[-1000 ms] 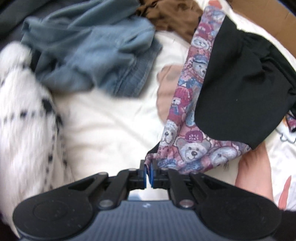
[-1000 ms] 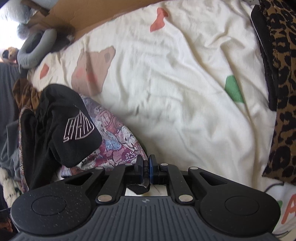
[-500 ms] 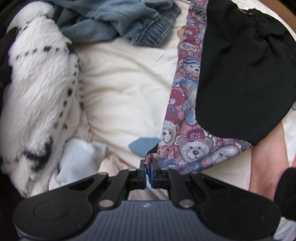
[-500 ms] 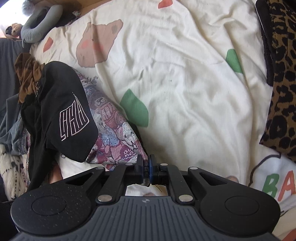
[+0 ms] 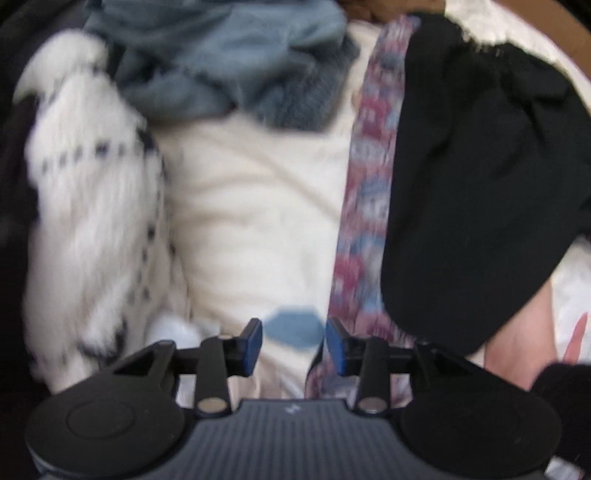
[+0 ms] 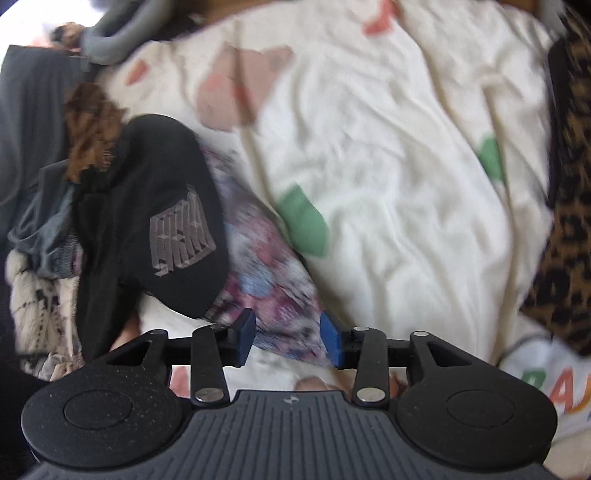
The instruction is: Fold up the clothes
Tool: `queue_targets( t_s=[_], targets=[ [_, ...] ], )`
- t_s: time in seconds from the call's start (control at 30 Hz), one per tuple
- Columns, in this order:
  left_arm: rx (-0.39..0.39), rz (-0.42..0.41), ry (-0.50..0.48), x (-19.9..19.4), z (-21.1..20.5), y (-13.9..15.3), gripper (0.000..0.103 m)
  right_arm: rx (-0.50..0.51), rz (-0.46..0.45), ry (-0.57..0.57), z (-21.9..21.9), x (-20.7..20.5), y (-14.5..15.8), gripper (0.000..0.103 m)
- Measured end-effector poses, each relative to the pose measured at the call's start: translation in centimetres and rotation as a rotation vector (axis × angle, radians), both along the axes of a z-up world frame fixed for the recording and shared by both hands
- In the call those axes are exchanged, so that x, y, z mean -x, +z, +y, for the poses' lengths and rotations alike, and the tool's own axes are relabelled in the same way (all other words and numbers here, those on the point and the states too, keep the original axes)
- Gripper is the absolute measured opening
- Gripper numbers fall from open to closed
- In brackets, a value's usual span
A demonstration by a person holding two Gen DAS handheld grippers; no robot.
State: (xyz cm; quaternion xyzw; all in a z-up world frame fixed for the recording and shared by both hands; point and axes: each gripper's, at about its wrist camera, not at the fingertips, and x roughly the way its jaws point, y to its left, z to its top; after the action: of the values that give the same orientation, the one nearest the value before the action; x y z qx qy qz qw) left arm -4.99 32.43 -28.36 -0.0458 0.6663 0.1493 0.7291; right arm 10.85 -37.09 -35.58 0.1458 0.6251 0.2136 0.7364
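Note:
A garment with a teddy-bear print lies on the cream bedsheet, folded over a black garment. My left gripper hovers above its near corner, jaws opening, nothing pressed between the blue pads. In the right wrist view the same print garment lies under the black garment with a pale logo. My right gripper is over the print's edge, jaws opening; the cloth lies below them, not pinched.
A white fluffy spotted garment lies at left, blue denim behind it. A leopard-print garment lies along the right edge. A brown garment and a grey neck pillow sit at the far left.
Both grippers were shut on the teddy-bear print's corners; now both have opened and let the cloth go. Both hands have lifted slightly.

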Motion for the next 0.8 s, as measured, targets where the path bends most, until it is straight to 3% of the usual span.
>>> queue_targets(
  t_s=[0.13, 0.43, 0.8],
  targets=[
    [-0.02, -0.071, -0.035, -3.6, 0.0, 0.3, 0.046, -0.018, -0.044, -0.013, 0.1, -1.4, 0.7, 0.046],
    [-0.012, -0.168, -0.153, -11.7, -1.5, -2.1, 0.047, -0.039, -0.108, -0.046, 1.4, -4.4, 0.2, 0.046],
    [-0.045, -0.297, -0.169, -18.5, -1.3, -3.3, 0.048, -0.033, -0.197, -0.027, 4.9, -8.7, -2.0, 0.046]
  ],
)
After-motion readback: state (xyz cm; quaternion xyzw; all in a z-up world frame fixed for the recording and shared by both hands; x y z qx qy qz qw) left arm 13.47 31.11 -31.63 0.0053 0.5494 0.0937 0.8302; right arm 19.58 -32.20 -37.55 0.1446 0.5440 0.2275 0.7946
